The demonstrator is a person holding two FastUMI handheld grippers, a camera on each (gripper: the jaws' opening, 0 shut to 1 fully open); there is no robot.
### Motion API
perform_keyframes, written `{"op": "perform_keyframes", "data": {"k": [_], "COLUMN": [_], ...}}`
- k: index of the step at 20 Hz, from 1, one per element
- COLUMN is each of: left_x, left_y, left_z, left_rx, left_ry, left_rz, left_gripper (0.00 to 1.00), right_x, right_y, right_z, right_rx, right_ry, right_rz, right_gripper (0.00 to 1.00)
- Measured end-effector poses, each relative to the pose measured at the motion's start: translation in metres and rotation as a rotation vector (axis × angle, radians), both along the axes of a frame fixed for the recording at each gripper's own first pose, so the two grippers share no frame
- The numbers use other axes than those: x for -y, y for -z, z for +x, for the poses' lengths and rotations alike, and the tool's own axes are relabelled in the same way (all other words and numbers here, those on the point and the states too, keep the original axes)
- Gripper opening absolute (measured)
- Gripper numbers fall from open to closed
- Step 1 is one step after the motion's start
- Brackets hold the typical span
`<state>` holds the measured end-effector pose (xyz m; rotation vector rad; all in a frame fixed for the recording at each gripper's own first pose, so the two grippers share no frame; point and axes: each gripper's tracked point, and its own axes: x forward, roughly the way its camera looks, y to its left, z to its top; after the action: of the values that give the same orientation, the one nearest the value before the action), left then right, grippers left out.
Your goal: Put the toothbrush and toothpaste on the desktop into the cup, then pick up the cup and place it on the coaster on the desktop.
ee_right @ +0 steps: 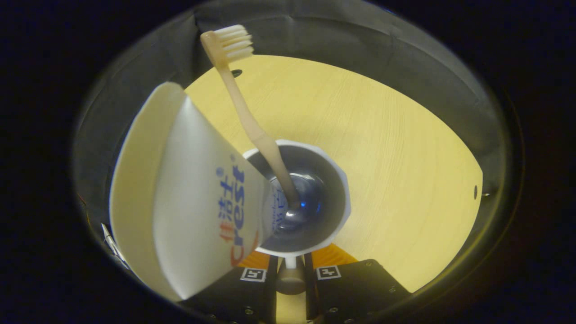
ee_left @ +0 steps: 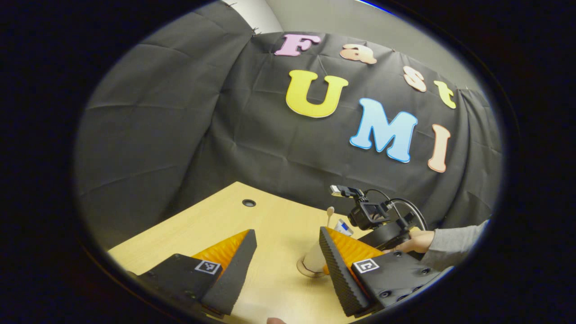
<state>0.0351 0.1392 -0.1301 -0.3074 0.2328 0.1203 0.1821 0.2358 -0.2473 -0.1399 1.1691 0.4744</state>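
Observation:
A white cup (ee_right: 335,180) is seen from above in the right gripper view. A pale toothbrush (ee_right: 245,108) stands in it with its bristles up, and the white toothpaste tube (ee_right: 198,193) leans out over its left rim. My right gripper (ee_right: 290,262) is shut on the cup's handle at the near rim. In the left gripper view the cup (ee_left: 312,261) stands low beside my right finger, with the brush head (ee_left: 330,210) and tube end (ee_left: 344,226) above it. A round brownish edge shows at its foot. My left gripper (ee_left: 286,231) is open and holds nothing.
The light wooden desktop (ee_left: 274,216) has a cable hole (ee_left: 248,203) near its far edge, and another hole (ee_right: 475,192) at its right. Past the cup, a hand (ee_left: 418,240) in a grey sleeve holds the other gripper with its camera (ee_left: 371,215). Black cloth walls close the booth behind.

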Motion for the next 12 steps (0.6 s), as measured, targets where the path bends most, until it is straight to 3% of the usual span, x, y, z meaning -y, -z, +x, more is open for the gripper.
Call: {"op": "perform_keyframes", "data": {"k": [12], "left_x": [0.005], "left_y": [-0.005], "left_z": [-0.002], "left_rx": [0.006], "left_ry": [0.006], "left_rz": [0.001], "left_gripper": [0.91], "right_x": [0.002], "right_y": [-0.012], "right_z": [-0.004], "right_rx": [-0.001], "right_ry": [-0.004], "right_rz": [0.034], "right_gripper": [0.31]}}
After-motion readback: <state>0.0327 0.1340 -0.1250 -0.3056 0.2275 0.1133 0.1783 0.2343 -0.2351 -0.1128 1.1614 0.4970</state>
